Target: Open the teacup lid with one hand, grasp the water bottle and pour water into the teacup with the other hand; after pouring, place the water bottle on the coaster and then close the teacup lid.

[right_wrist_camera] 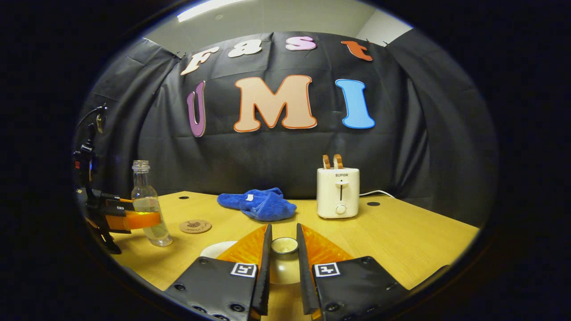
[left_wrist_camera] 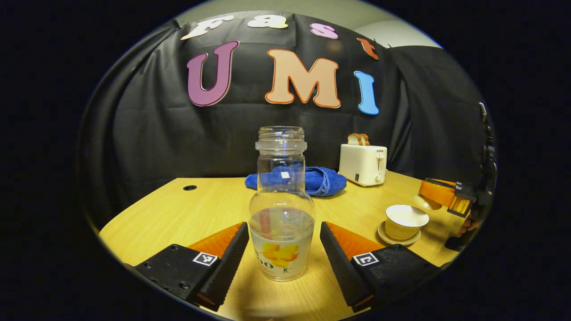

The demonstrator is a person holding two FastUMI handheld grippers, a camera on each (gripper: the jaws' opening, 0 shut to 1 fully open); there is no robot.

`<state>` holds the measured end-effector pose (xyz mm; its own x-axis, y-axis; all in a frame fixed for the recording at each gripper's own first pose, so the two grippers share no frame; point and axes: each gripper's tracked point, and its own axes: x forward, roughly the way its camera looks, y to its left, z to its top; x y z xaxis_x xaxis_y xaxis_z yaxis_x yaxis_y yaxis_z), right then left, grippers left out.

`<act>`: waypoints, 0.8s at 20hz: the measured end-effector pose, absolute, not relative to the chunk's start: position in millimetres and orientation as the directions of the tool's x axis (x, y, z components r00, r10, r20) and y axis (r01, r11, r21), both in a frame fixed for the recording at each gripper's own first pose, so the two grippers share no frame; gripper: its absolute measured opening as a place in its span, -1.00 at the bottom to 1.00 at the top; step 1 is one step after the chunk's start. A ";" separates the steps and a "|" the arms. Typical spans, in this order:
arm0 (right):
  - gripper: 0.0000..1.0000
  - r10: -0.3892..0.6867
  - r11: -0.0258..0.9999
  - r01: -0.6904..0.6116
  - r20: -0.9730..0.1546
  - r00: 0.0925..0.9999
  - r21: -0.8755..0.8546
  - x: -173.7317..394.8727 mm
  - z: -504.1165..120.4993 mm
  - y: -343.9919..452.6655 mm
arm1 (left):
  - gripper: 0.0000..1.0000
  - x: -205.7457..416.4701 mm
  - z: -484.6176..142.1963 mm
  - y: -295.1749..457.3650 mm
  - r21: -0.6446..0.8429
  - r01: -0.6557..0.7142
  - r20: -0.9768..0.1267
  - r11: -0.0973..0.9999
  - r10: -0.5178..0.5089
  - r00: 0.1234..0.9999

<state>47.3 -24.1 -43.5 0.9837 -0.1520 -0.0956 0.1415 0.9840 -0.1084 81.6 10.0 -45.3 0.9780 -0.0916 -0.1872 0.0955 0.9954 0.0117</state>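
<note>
The clear water bottle stands uncapped on the table, holding a little water. My left gripper is open, with one finger on each side of the bottle's lower body and a small gap on both sides. The uncovered white teacup sits on its saucer to the right. My right gripper is shut on the knob of the teacup lid, which it holds above the table. The right gripper view also has the bottle, the left gripper around it, and the round cork coaster just beyond.
A white toaster with toast stands at the back beside a crumpled blue cloth. The wooden table has bare room on its right side. The black cloth wall closes the back.
</note>
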 end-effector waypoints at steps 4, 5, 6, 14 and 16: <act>-0.34 -0.171 0.981 0.161 -0.093 0.981 -0.111 43.5 -41.6 -33.6 | 0.74 90.7 -54.5 11.1 0.022 0.096 -0.233 0.995 -0.089 0.969; -0.34 -0.172 0.981 0.162 -0.092 0.981 -0.111 42.7 -41.4 -36.5 | 0.67 91.9 -58.5 11.4 0.026 0.096 -0.258 0.995 -0.086 0.962; -0.35 -0.176 0.980 0.165 -0.091 0.980 -0.112 41.6 -40.2 -39.0 | 0.59 92.3 -62.0 11.6 0.028 0.094 -0.281 0.995 -0.083 0.956; -0.36 -0.204 0.974 0.193 -0.085 0.975 -0.116 31.9 -35.2 -60.1 | 0.39 94.1 -64.0 10.0 0.053 0.095 -0.303 0.994 -0.075 0.950; -0.36 -0.208 0.973 0.197 -0.087 0.974 -0.116 30.5 -35.2 -60.6 | 0.37 94.8 -63.1 7.7 0.097 0.099 -0.303 0.990 -0.065 0.951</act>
<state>30.5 -60.6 -35.2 0.9743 -0.2078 -0.0866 0.1973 0.9734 -0.1162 94.8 7.7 -63.1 0.9508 -0.0653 -0.3028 0.0988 0.9904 0.0968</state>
